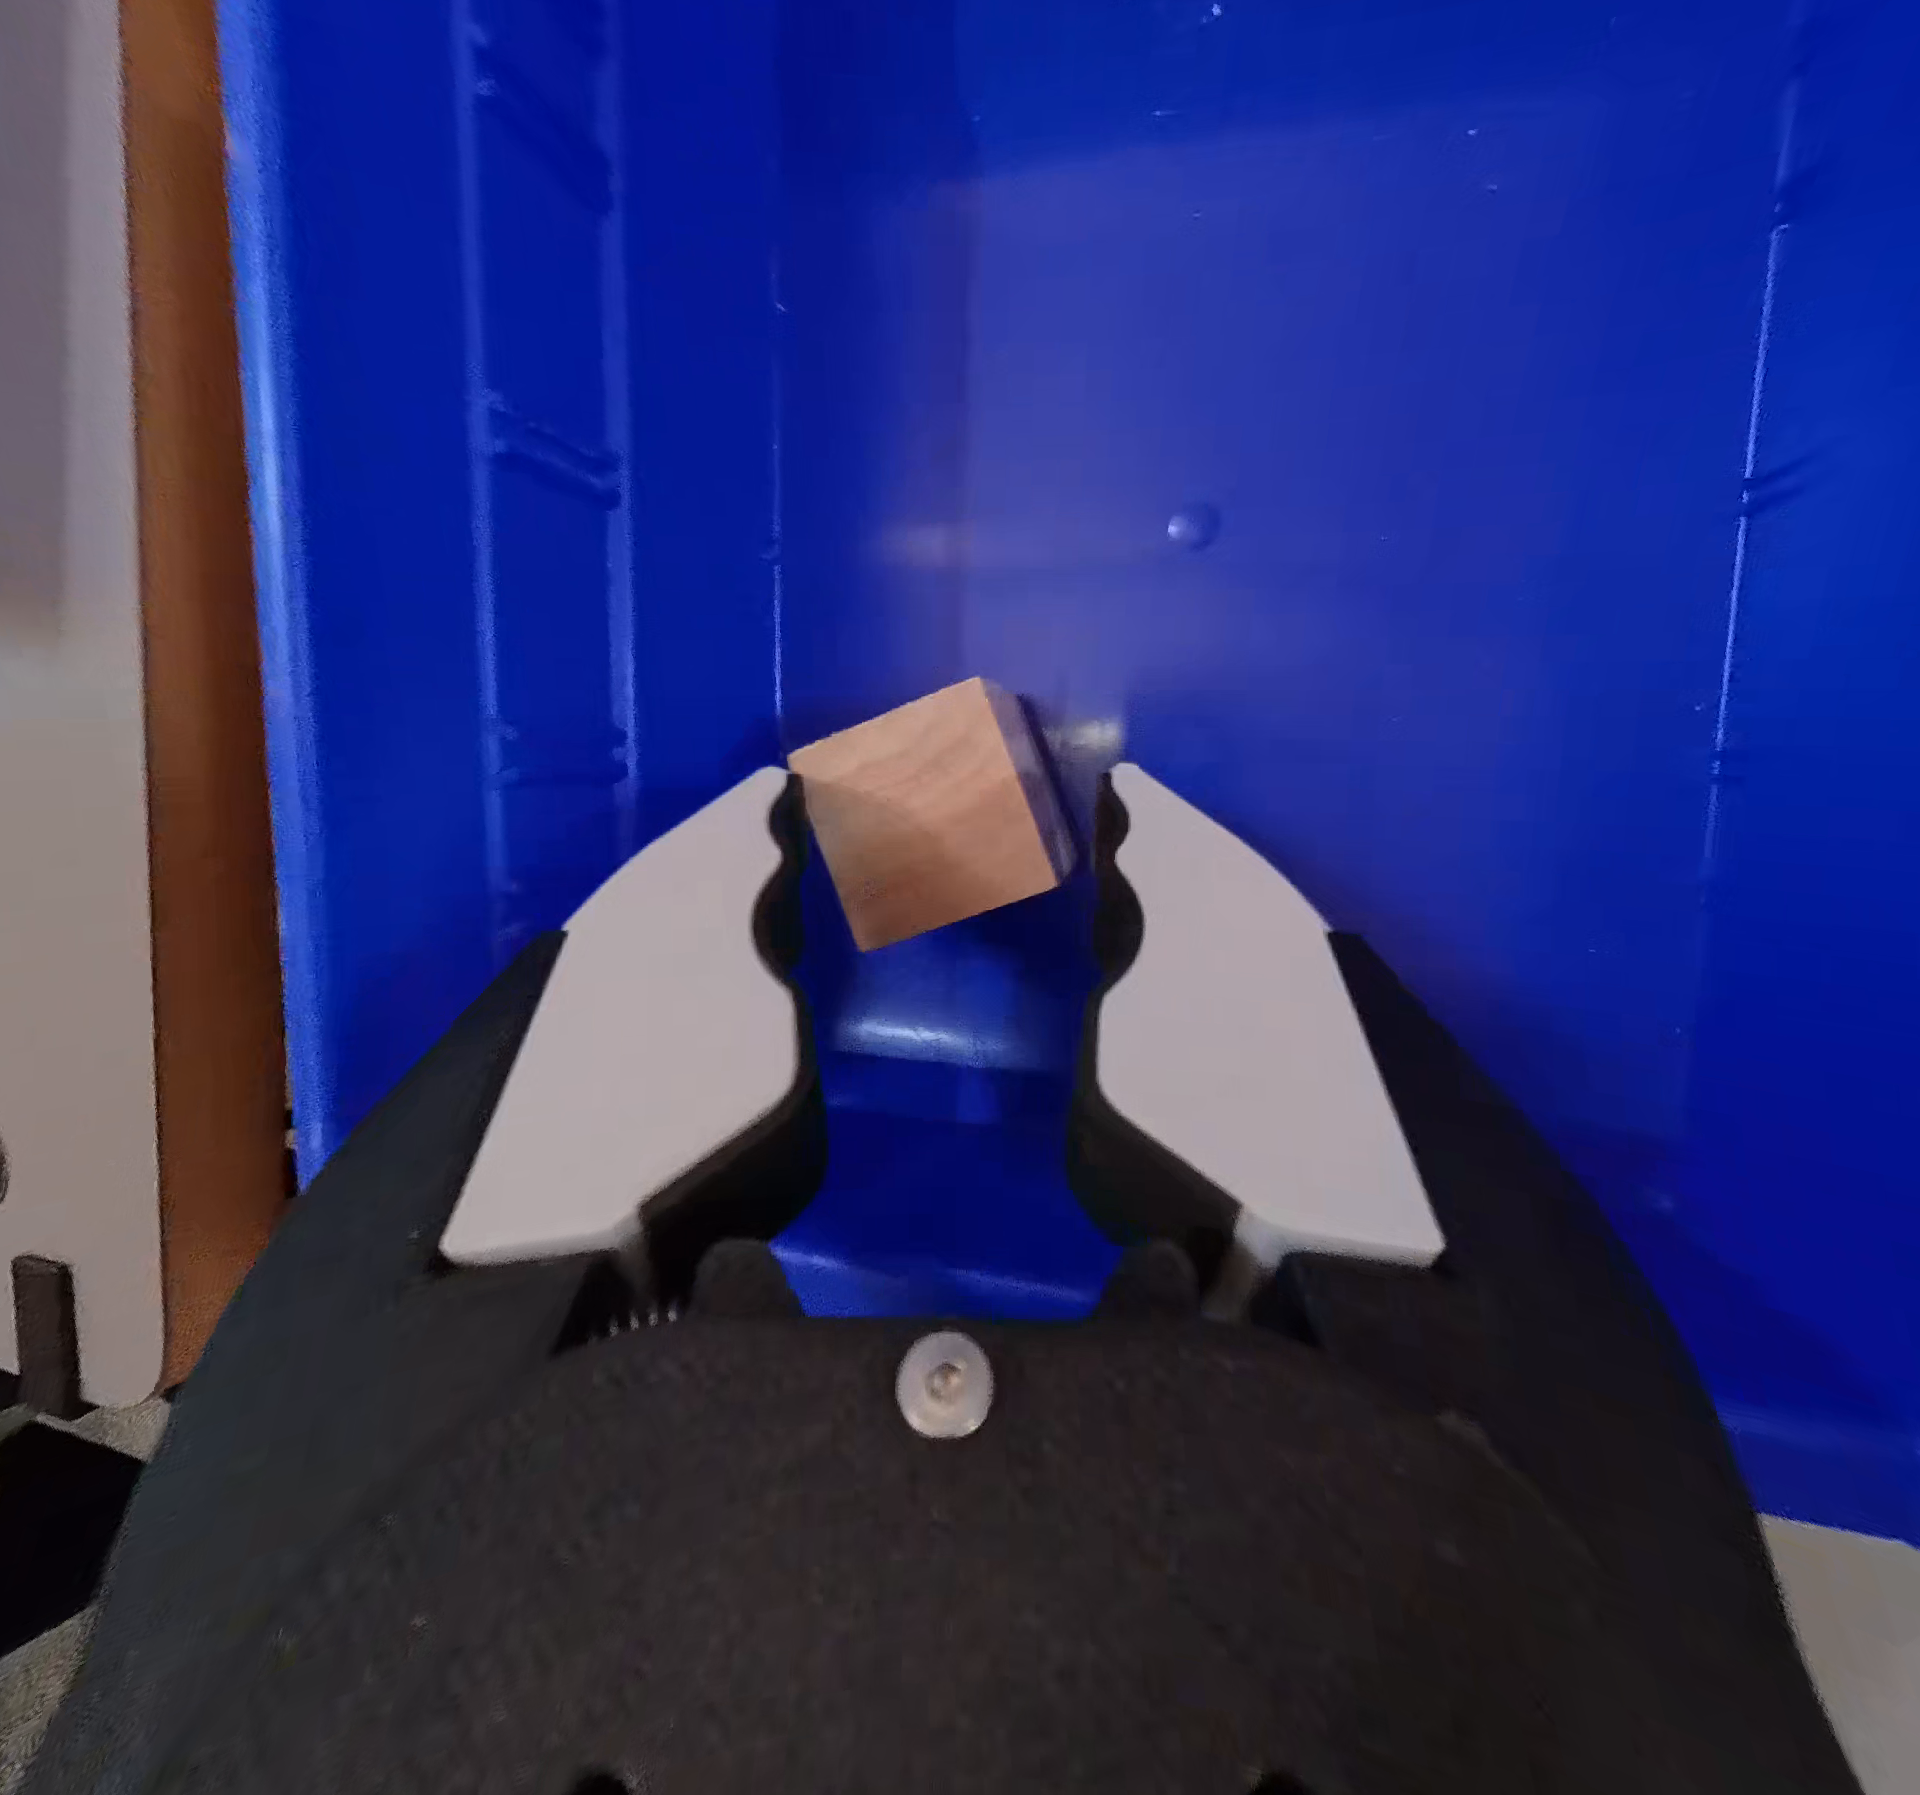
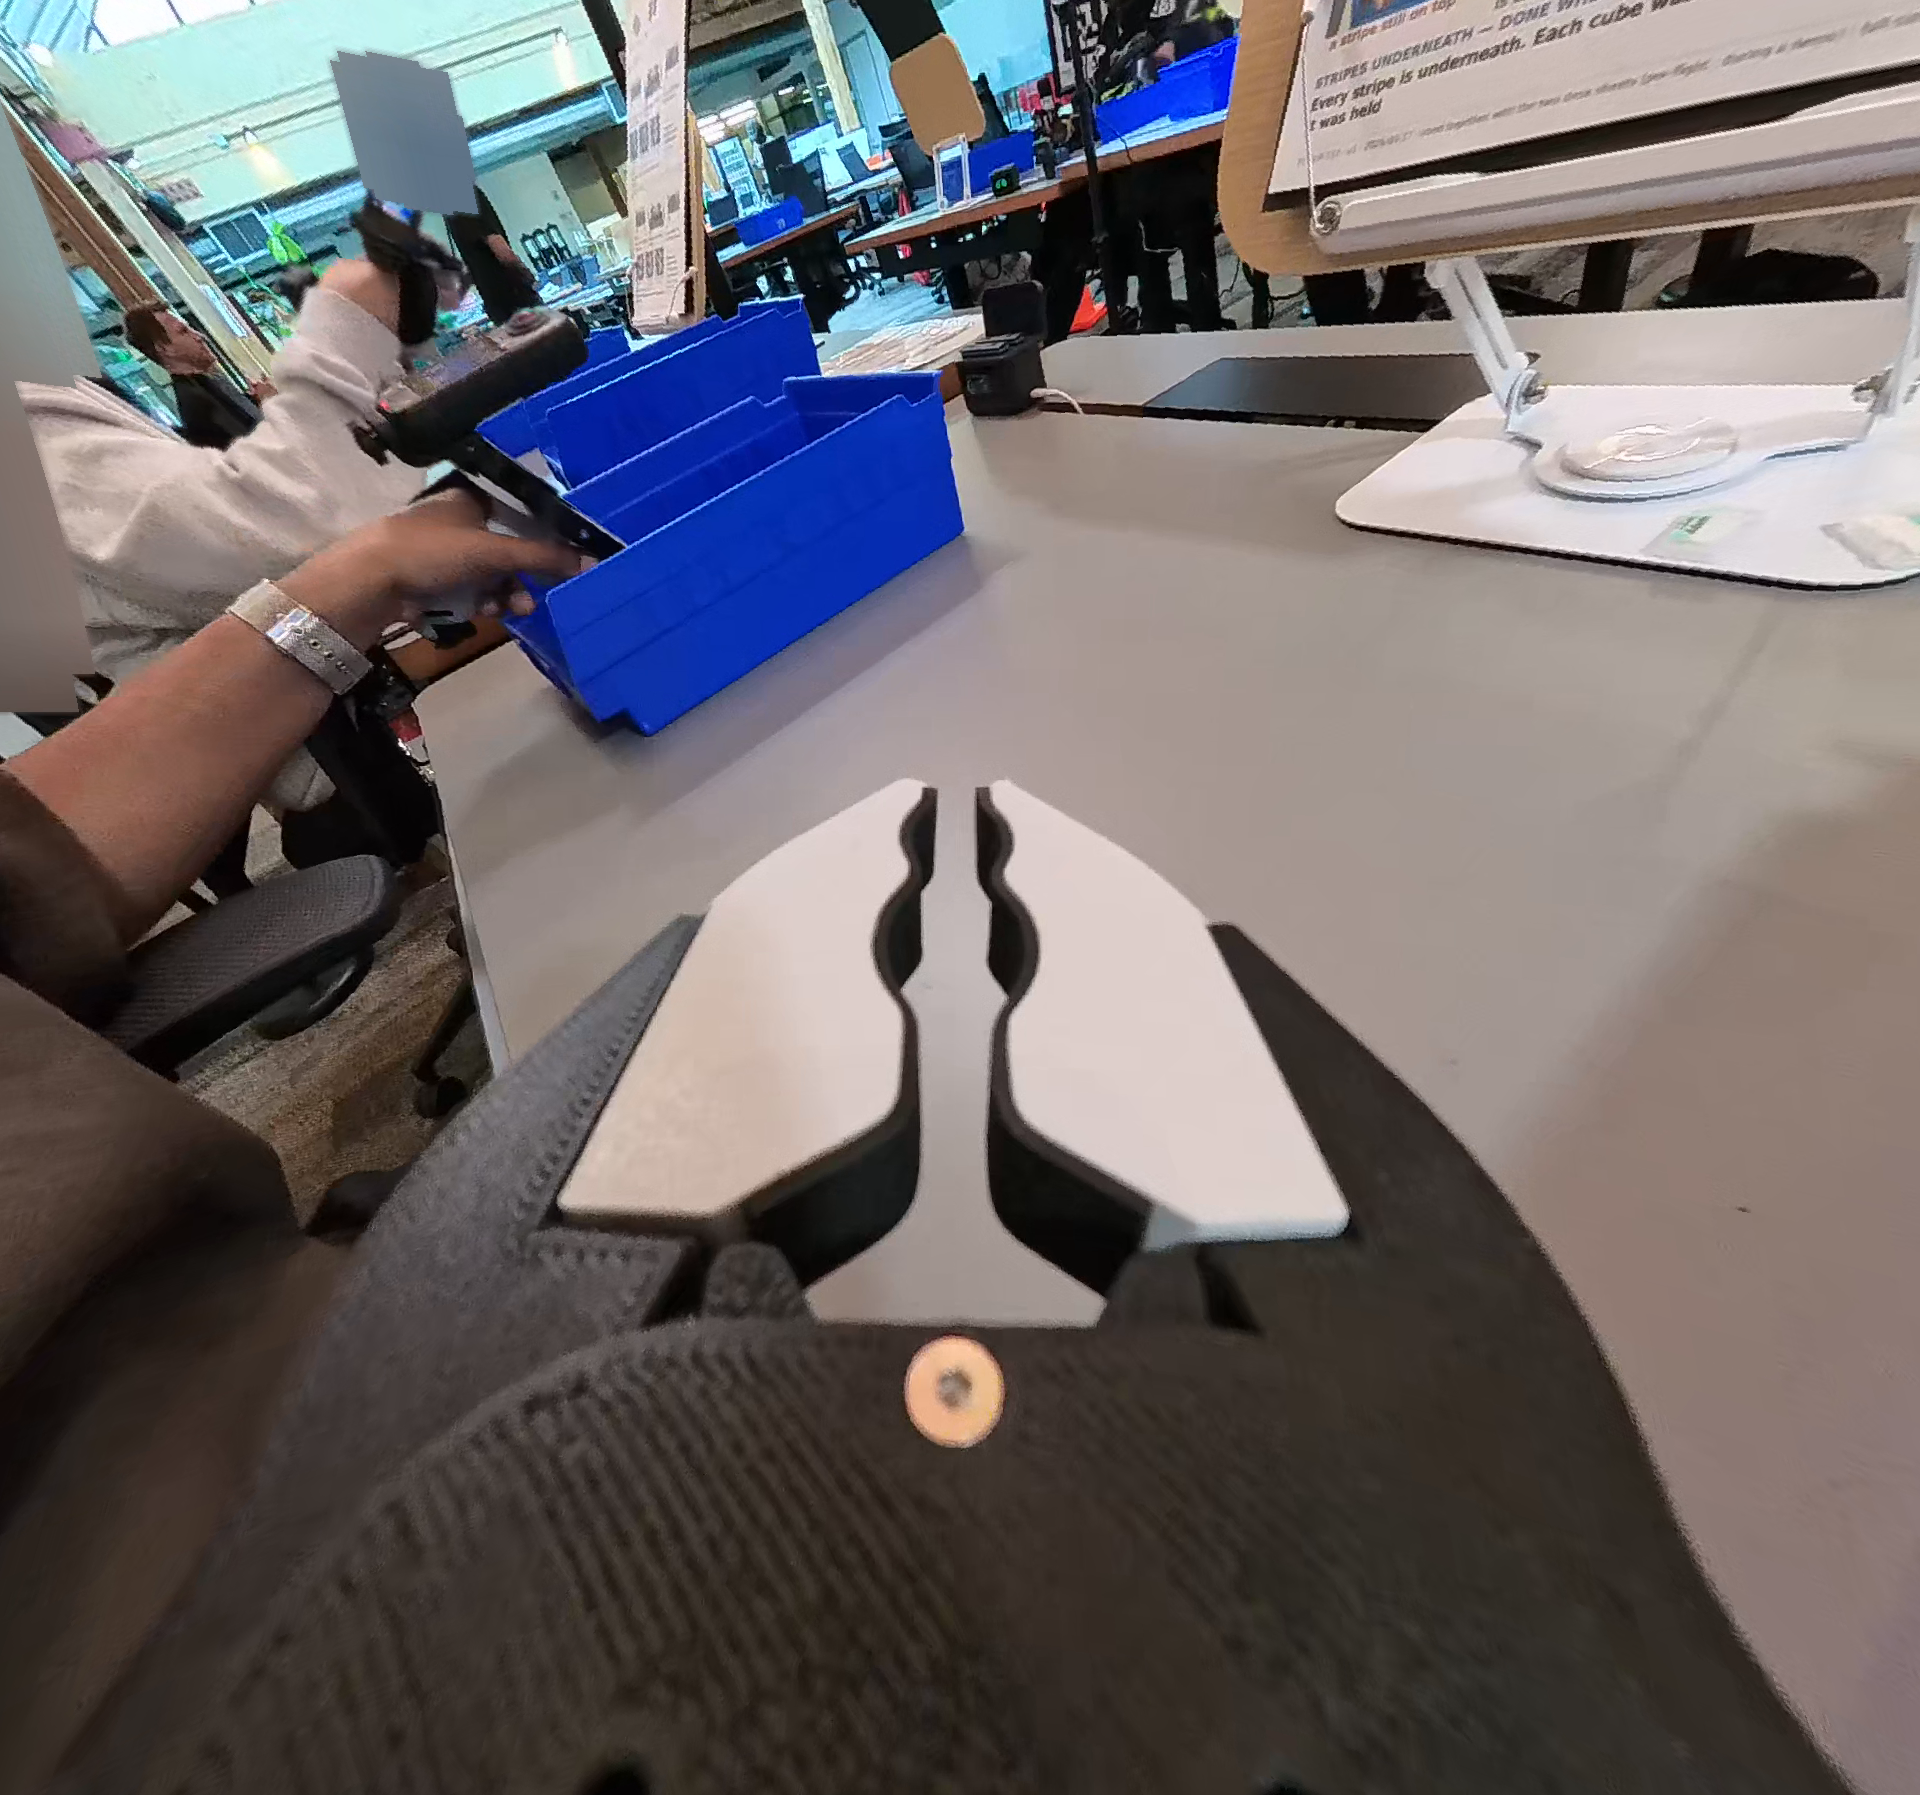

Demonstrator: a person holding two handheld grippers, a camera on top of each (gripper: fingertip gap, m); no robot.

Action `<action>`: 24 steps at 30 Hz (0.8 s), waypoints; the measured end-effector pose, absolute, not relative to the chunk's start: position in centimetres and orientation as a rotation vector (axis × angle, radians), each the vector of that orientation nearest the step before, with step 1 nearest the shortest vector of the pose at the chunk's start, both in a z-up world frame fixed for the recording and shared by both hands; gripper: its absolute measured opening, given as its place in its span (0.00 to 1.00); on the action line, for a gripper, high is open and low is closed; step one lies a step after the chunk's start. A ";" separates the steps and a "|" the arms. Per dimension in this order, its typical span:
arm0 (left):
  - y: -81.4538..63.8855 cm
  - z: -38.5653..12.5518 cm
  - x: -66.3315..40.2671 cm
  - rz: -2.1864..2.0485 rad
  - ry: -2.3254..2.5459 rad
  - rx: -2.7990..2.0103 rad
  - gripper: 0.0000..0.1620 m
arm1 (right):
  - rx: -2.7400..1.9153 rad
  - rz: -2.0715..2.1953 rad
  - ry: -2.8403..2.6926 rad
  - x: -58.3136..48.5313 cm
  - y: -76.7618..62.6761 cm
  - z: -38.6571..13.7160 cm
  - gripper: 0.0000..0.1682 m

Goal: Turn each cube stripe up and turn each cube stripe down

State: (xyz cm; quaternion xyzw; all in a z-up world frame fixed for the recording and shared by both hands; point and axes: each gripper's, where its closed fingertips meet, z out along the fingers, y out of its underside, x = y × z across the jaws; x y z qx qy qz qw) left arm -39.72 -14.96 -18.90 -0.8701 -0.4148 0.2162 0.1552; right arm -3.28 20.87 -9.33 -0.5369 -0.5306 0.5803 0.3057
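In the left wrist view, my left gripper [image 1: 943,789] points down into a blue bin [image 1: 1351,498]. A small wooden cube [image 1: 925,820] sits tilted between its fingertips. Plain wood faces me, and a dark stripe shows on the cube's right face. The cube's left corner touches the left fingertip [image 1: 727,831]; the right side is blurred. My right gripper [image 2: 956,800] is shut and empty, low over the grey table [image 2: 1351,810]. The right wrist view also shows the left gripper [image 2: 520,488], held by a hand and dipping into the blue bin [image 2: 769,540].
More blue bins [image 2: 665,395] are stacked behind the first. A white stand [image 2: 1621,498] holding an instruction sheet stands at the right, with a small black device [image 2: 1003,363] near it. An office chair [image 2: 249,935] and another person [image 2: 208,478] are off the table's left edge.
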 end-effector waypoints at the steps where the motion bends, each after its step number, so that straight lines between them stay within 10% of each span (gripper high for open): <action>1: -14.9 -19.0 -39.7 0.628 -1.185 -2.503 0.36 | -1.423 1.537 -1.403 -3.3 20.9 -9.3 0.05; 24: -11.5 -17.6 -38.9 0.312 -1.096 -2.309 0.34 | -1.450 1.638 -1.402 -3.2 20.0 -9.4 0.06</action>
